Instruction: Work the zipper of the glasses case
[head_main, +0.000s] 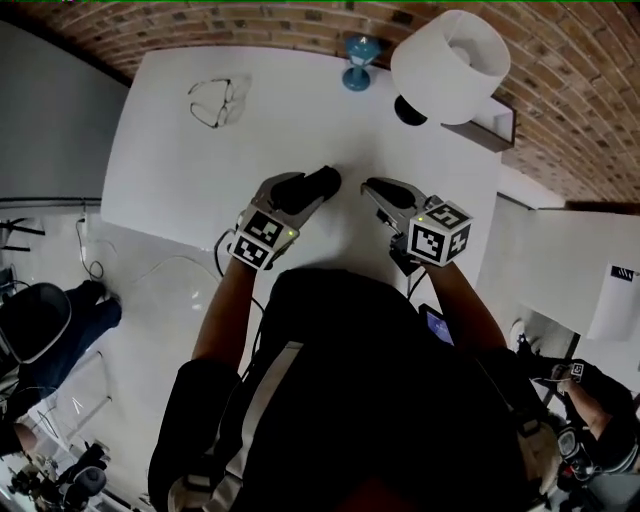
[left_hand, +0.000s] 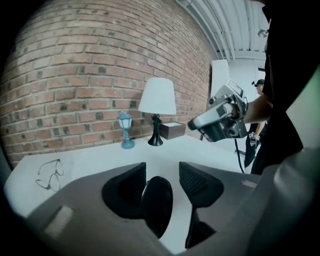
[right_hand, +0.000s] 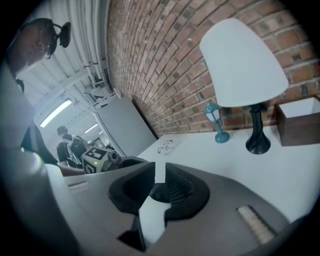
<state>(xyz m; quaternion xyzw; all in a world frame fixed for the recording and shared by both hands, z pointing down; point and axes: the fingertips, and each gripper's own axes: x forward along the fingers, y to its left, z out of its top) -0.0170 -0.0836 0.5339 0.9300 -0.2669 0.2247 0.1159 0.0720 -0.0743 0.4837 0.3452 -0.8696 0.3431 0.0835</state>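
Head view, hands: both forearms reach forward over the white table (head_main: 180, 190). The tips of the left gripper (head_main: 322, 183) and right gripper (head_main: 372, 188) are near each other, on the person's side of the lamp (head_main: 450, 65).
Left gripper view, claw: spread. The black glasses case (left_hand: 158, 202) sits between the jaws, against the left one and apparently clear of the other, with the lamp beyond.
Right gripper view, claw: nearly pressed together with a thin slit, pinching nothing. The lamp is ahead, to the right.

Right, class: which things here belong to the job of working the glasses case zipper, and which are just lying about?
For the job:
glasses case
left gripper
right gripper

Just lying about:
glasses
blue lantern
lamp
brown box
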